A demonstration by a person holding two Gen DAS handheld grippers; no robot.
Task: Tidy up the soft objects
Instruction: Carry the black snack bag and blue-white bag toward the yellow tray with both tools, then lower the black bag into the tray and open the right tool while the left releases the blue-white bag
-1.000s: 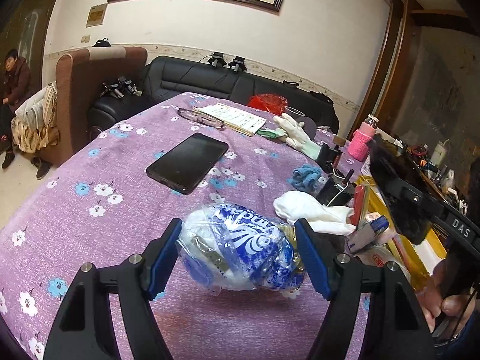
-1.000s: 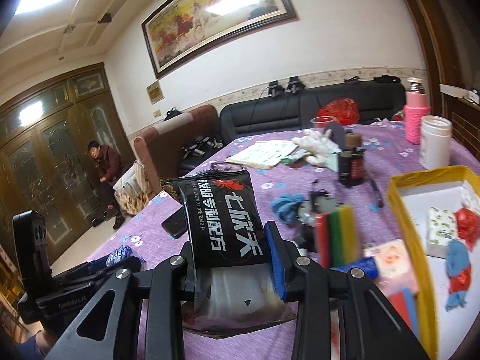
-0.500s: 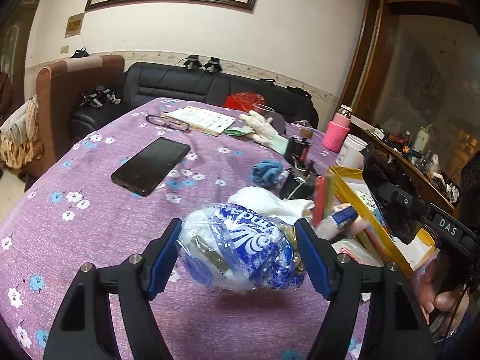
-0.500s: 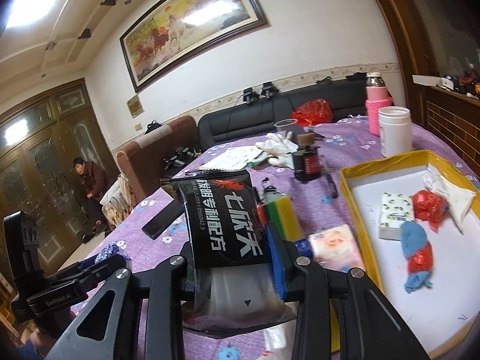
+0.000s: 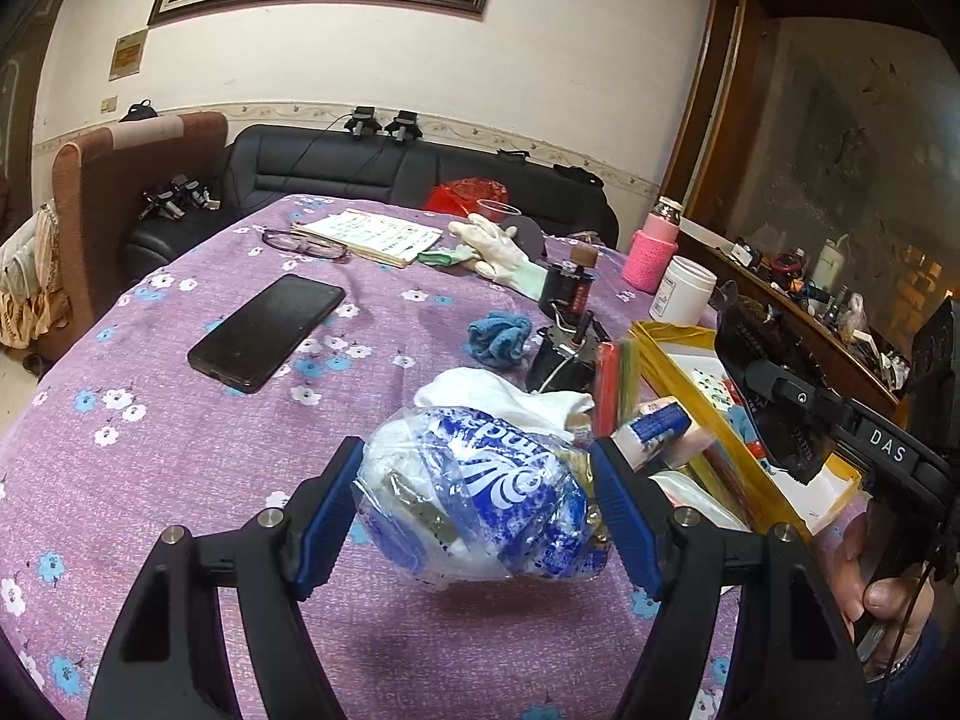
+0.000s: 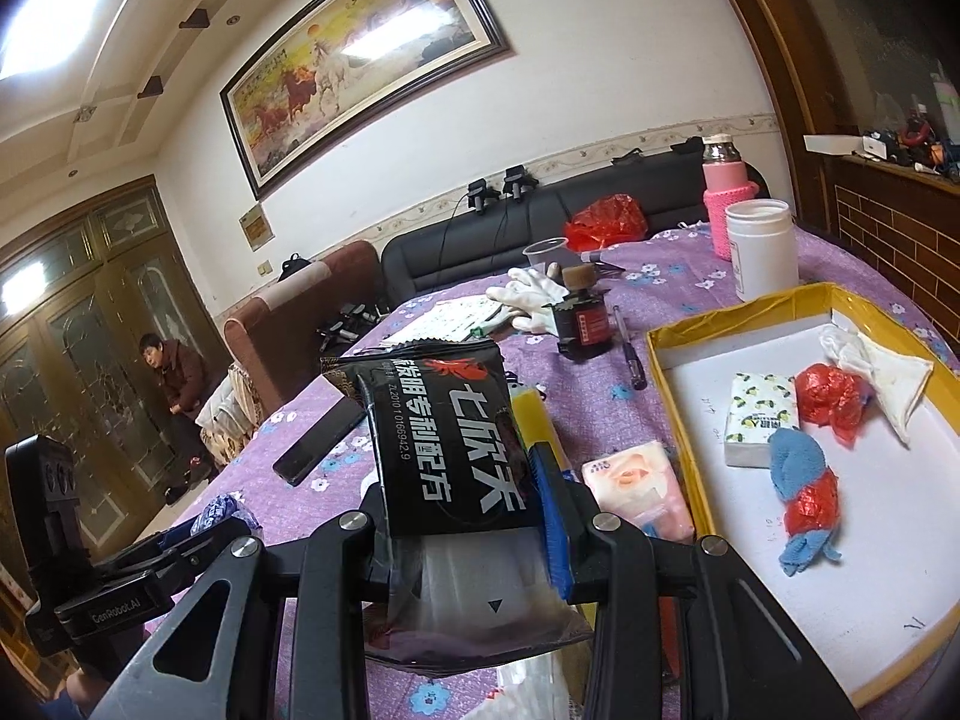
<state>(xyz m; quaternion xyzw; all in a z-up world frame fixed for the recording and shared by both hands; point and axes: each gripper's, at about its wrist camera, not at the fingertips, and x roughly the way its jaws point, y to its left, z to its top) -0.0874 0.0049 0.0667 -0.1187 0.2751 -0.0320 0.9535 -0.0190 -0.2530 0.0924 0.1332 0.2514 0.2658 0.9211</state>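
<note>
Jaws of our left gripper (image 5: pixel 477 495) clamp a crumpled blue-and-white plastic bag (image 5: pixel 480 495) above the purple tablecloth (image 5: pixel 150 420); our right gripper (image 6: pixel 465 531) pinches a black packet (image 6: pixel 447 438) beside the yellow tray (image 6: pixel 678 414).

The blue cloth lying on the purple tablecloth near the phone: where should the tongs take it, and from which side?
Take the blue cloth at its raised, bunched middle, coming from above. It lies in a loose heap with open tablecloth on its phone side, while the dark bottle stands close on the other.

White walls, framed painting (image 6: pixel 360 66), black sofa (image 5: pixel 336 159), perhaps leather.
</note>
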